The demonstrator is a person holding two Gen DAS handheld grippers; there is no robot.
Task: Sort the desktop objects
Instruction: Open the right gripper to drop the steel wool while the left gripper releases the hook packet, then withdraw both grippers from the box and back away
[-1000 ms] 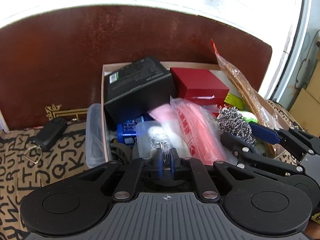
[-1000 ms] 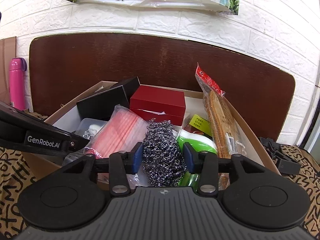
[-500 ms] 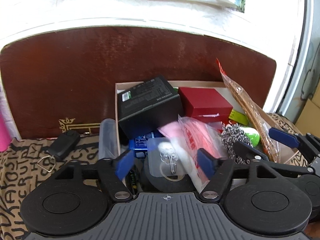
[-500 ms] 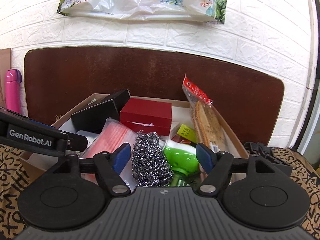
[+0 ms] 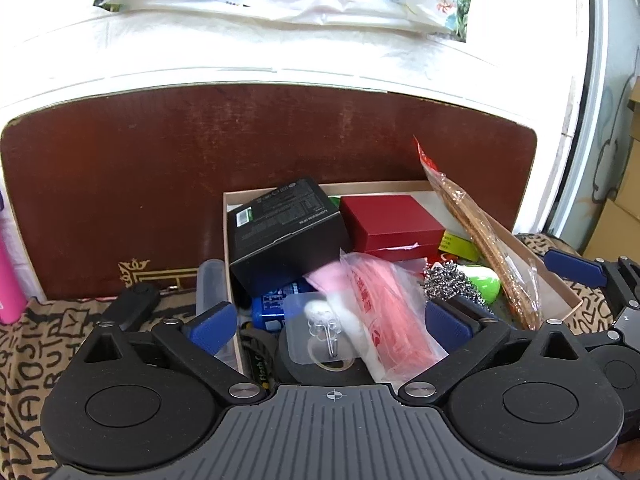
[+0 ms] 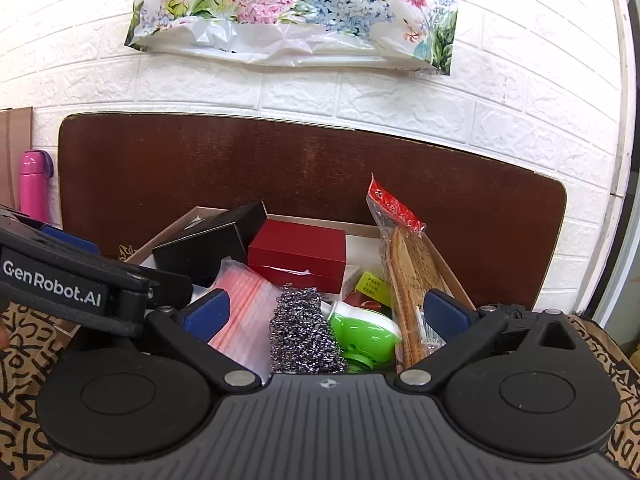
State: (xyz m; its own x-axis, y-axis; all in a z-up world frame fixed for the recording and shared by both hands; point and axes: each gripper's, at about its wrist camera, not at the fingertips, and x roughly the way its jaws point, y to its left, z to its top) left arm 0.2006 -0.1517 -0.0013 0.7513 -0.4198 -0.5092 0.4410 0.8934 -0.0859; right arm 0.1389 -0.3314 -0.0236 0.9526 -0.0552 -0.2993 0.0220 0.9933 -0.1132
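A cardboard box (image 5: pixel 558 288) (image 6: pixel 448 268) on the patterned cloth is full of things. In it lie a black carton (image 5: pixel 280 232), a red box (image 5: pixel 392 220) (image 6: pixel 300 256), a pink zip bag (image 5: pixel 380 308) (image 6: pixel 244 304), a steel scourer (image 6: pixel 304 332) (image 5: pixel 448 280), a green plastic item (image 6: pixel 364 332) and a clear packet with a metal hook (image 5: pixel 324 332). My left gripper (image 5: pixel 328 324) is open and empty just above the hook packet. My right gripper (image 6: pixel 326 314) is open and empty above the scourer.
A tall packet of brown sticks (image 6: pixel 408 276) leans at the box's right side. A dark wooden board (image 5: pixel 160 184) stands behind the box against a white brick wall. A black key fob (image 5: pixel 132 308) and a clear tube (image 5: pixel 210 284) lie left of the box. A pink bottle (image 6: pixel 34 188) stands far left.
Both grippers have opened and drawn back and up from the box. The left let go of the hook packet; the right let go of the scourer. Both items now lie in the box.
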